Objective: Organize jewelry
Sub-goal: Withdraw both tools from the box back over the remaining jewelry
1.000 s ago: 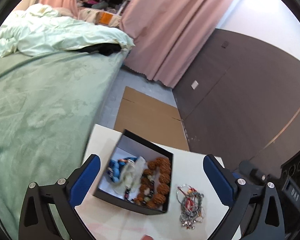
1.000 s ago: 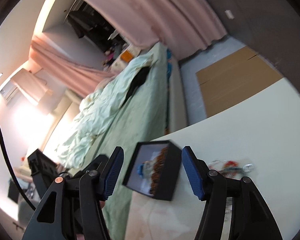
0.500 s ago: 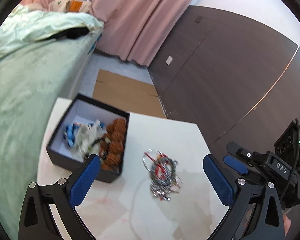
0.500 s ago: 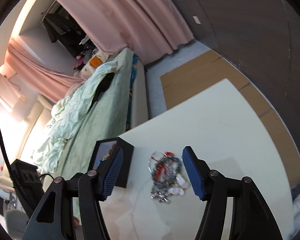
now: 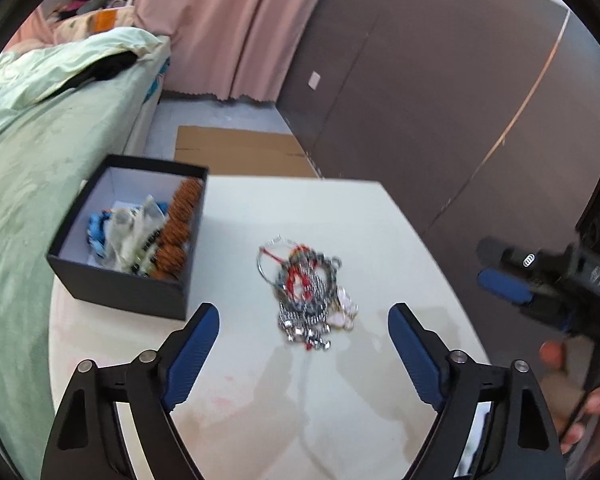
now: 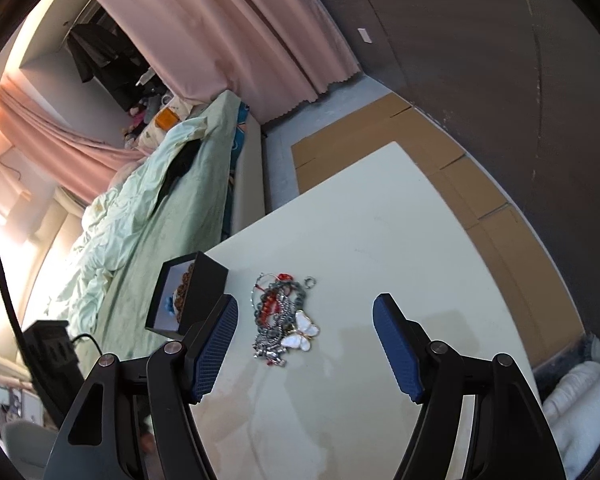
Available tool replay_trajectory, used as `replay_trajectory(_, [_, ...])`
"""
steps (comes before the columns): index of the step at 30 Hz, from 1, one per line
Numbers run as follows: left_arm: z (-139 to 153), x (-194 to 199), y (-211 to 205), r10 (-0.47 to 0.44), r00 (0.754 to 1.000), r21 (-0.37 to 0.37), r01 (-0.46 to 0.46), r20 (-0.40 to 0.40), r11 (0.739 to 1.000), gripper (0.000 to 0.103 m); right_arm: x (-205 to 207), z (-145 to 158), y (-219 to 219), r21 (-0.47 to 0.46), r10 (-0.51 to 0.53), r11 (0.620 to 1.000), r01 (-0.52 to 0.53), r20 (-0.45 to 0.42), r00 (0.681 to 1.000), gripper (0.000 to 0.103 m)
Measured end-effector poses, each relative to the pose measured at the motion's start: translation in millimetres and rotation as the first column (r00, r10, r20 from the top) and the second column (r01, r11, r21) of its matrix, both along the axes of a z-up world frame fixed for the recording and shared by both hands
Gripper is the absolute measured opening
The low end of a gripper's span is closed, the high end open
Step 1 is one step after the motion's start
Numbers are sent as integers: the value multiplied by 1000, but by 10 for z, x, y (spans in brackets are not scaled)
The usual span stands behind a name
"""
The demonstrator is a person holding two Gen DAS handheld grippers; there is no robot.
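Observation:
A tangled pile of jewelry with silver chains, red beads and a white butterfly pendant lies on the white table. It also shows in the right wrist view. A black box with white lining stands to its left and holds brown beads, a blue item and a clear bag; it also shows in the right wrist view. My left gripper is open and empty, just short of the pile. My right gripper is open and empty above the pile, and it shows at the right in the left wrist view.
A bed with a green cover runs along the table's left side. Flat cardboard lies on the floor beyond the table. A dark wall and pink curtains stand behind. White cloth lies at the right.
Both grippers have swung from the black box toward the jewelry pile, which now sits centred between each pair of fingers. Both stay open and empty.

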State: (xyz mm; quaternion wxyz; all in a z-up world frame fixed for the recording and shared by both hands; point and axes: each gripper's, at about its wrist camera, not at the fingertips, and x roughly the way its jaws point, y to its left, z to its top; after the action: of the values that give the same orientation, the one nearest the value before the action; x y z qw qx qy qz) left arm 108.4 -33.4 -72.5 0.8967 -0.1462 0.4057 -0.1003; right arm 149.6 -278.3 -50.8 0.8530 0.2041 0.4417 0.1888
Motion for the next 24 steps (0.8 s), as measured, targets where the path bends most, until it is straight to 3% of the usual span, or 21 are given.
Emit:
replay_trajectory(12, [-273,94,-293,-48,998,101,52,-41,994,81,-24,-81,-253,-10,-44,999,43,-70,997,71])
replay_trajectory(19, [-469,149,-484,-140,986,195,155,-88,968,81,8,-128,-332,3,-52,999,53,-104,993,71])
replay_trajectory(24, [-548,197,-428,-132,986,182,148,-98,972,76,40,-161,-308,9,-38,999,39,-122,992,71])
